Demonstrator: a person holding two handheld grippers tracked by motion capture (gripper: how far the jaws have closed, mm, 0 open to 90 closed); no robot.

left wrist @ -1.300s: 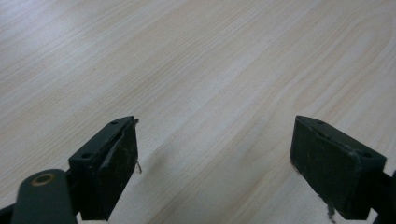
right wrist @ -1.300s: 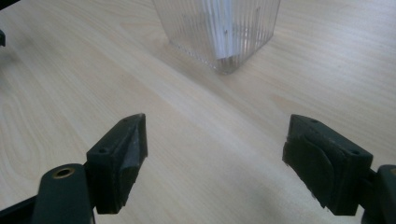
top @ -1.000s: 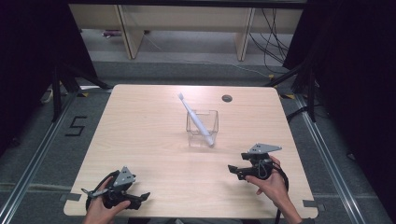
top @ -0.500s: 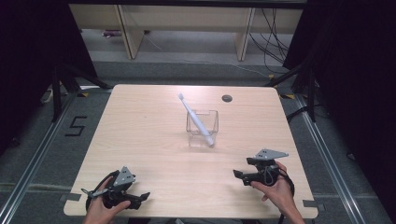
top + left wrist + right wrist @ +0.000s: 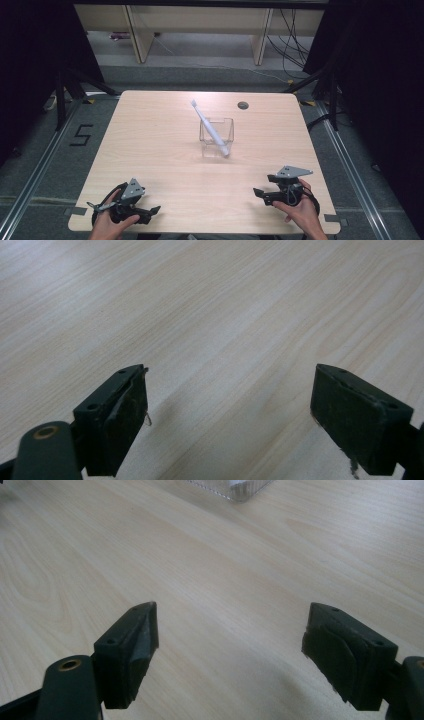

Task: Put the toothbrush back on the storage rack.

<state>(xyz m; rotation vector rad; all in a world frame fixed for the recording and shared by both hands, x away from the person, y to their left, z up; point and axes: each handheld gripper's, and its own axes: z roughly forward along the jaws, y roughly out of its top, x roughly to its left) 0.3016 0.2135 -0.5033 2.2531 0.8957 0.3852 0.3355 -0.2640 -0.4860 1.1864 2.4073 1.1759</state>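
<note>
overall light: even and bright on the worktop (image 5: pixel 150 150), from above; surroundings fall off to near black at both sides.
shadows: soft, faint smudges under the jaws in both gripper views.
glare: mild sheen on the pale wood, upper right of the left gripper view.
focus: high view soft; the clear box (image 5: pixel 216 136) edges blur; jaw bases near the lens blurred.

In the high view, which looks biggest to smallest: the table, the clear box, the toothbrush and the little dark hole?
1. Table
2. Toothbrush and clear box: too alike to rank
3. Hole
</note>
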